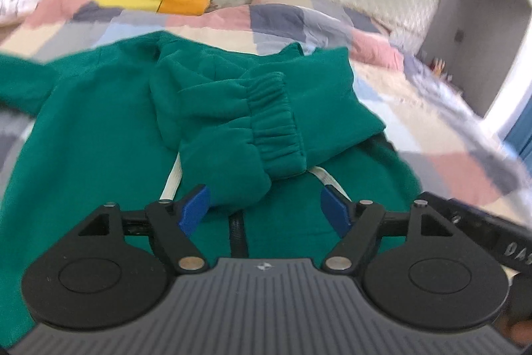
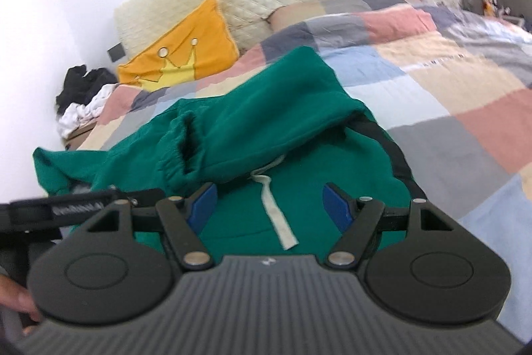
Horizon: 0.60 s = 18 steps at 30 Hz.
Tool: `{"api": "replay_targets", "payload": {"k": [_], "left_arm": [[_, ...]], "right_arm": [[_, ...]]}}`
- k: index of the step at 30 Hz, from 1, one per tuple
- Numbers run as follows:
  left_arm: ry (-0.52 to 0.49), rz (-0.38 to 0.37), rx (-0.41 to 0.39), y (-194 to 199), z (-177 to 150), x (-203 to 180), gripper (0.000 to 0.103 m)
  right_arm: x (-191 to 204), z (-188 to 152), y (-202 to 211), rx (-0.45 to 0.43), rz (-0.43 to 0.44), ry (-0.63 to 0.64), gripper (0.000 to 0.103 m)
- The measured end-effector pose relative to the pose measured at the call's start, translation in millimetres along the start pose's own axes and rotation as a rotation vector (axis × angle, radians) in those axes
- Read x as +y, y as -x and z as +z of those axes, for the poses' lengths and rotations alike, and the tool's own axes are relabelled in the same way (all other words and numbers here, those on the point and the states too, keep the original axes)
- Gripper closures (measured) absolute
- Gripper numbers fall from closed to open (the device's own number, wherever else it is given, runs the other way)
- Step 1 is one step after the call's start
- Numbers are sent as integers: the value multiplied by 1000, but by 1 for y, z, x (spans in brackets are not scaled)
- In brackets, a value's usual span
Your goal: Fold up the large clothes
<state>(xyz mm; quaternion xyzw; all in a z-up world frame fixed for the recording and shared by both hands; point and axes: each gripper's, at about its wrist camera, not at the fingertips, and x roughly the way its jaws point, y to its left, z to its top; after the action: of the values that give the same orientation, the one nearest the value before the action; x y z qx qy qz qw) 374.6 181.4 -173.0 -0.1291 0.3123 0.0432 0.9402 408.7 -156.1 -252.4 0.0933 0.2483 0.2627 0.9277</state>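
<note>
While the green hoodie (image 1: 99, 122) lies spread on the patchwork bed (image 2: 449, 108), its left edge runs out of the left wrist view and its lower part is hidden behind both tools. One cuffed sleeve (image 1: 272, 122) is folded across the chest, over a white drawstring (image 2: 276, 215). The left tool (image 1: 266, 208) stands wide apart, its blue pads either side of the sleeve, with contact unclear. The right tool (image 2: 269, 205) is likewise apart, gripping nothing, above the drawstring.

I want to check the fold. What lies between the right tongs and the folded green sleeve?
In the right wrist view, a white drawstring lies on the green hoodie between the open right tongs and the folded sleeve.
</note>
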Motion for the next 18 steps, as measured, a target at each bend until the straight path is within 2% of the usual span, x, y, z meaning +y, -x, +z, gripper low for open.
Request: {"api": "replay_targets", "payload": {"k": [4,8,11,14,16,18], "left_arm": [[-95,78,-4,-24,2,-24,24],[-263,191,-65,-45,-5,-50,24],[-344,290,-81,-66,-6,-60,24],[-329,323,-92,-75,-3,-56,27],[-307,302,-99,-72,2,-52,41],[-264,286,-113,-66,9,-46,45]], "right_arm": [[-21,1,-11,34,-17,-78,31],[-38,2,-23,95,-38,-203,31],[-43,-1,-27,98,-34,-226,31],[-44,-3,-34,76,-63,-171,31],[-50,-3,-41,89,-71,-171,31],[-56,-2,-45,94,-64,-197,31]]}}
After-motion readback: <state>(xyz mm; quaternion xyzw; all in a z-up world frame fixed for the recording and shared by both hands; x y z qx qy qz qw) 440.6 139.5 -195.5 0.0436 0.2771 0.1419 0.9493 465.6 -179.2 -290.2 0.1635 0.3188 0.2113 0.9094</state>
